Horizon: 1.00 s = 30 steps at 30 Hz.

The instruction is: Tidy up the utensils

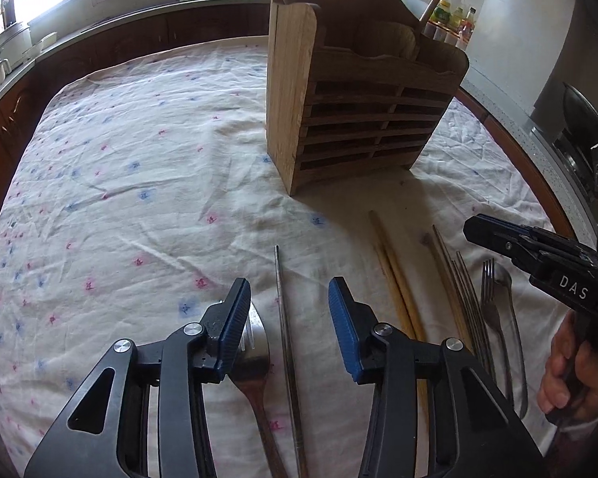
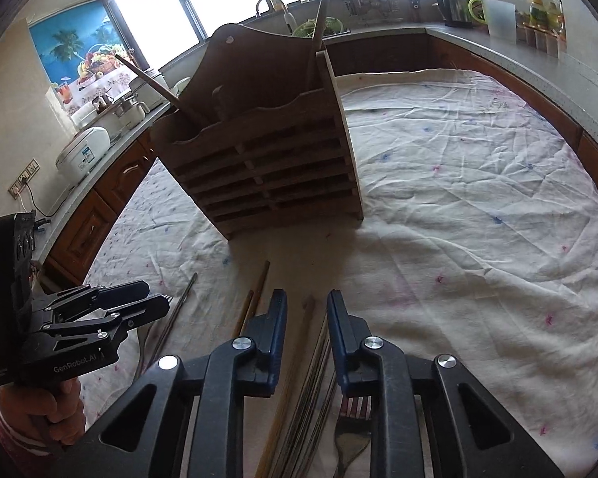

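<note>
A white cloth (image 1: 139,167) with small pink and blue marks is spread over the worktop. A wooden holder (image 1: 351,111) is stood on it, far from both tongs, and two wooden sticks (image 2: 155,85) are seen poking out of its top. Jars and bottles (image 2: 542,20) are lined up on the counter behind.

The forks and sticks are laid in a row on the cloth, close to the tongs. A thin metal stick (image 1: 285,342) is seen lying between the pads of the left tongs (image 1: 289,310), which are spread wide and hold nothing. A spoon (image 1: 253,362) is partly hidden under the left pad. Wooden chopsticks (image 1: 394,279) are laid just to the right.

The right tongs (image 2: 307,328) are open a little and nothing is gripped. A bunch of thin metal sticks (image 2: 319,366) is seen below the gap, and a fork (image 2: 353,434) is laid under the right pad.
</note>
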### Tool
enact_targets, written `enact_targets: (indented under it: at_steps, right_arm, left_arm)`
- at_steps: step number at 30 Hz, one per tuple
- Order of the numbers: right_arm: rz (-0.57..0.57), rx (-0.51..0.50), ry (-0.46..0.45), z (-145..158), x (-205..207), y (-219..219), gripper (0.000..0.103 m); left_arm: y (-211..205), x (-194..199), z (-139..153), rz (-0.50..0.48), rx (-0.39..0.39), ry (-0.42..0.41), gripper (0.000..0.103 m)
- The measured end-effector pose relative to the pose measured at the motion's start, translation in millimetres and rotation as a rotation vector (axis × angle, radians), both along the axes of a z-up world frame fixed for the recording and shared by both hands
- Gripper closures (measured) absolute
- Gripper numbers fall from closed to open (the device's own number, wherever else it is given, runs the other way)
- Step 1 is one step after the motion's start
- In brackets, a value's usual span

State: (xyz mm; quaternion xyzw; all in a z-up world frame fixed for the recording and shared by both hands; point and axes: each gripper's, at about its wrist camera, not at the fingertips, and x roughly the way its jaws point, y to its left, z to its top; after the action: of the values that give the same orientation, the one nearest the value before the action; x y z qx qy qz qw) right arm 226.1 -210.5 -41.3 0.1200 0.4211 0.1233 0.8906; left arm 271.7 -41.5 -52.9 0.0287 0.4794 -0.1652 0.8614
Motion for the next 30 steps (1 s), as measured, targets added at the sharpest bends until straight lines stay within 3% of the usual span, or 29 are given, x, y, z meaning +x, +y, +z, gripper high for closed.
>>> enact_targets:
  at_steps: [9, 17, 22, 25, 26, 30]
  right_arm:
    - [0.0, -0.046, 0.071, -18.1, 19.3, 4.9, 0.086]
    - [0.012, -0.109, 0.099, -28.3, 26.2, 11.4, 0.089]
    - [0.049, -0.196, 0.09, -28.5, 27.8, 23.6, 0.088]
    - [0.056, -0.214, 0.076, -29.0, 26.4, 24.9, 0.09]
    - [0.051, -0.21, 0.075, -29.3, 26.4, 23.3, 0.093]
    - [0.032, -0.178, 0.068, -29.5, 25.2, 20.6, 0.095]
  left_arm:
    - [-3.2, 15.7, -17.8, -0.02, 0.015, 0.057, 0.072]
    - [-9.1, 21.0, -18.4, -0.036, 0.032, 0.059, 0.072]
    - [-20.4, 17.9, -20.3, -0.052, 0.092, 0.028, 0.074]
    - [-24.9, 18.3, -20.2, -0.046, 0.087, 0.02, 0.089]
    - [-26.4, 19.6, -20.6, -0.043, 0.077, 0.024, 0.099]
    - [-25.4, 21.0, -20.3, -0.028, 0.062, 0.034, 0.099]
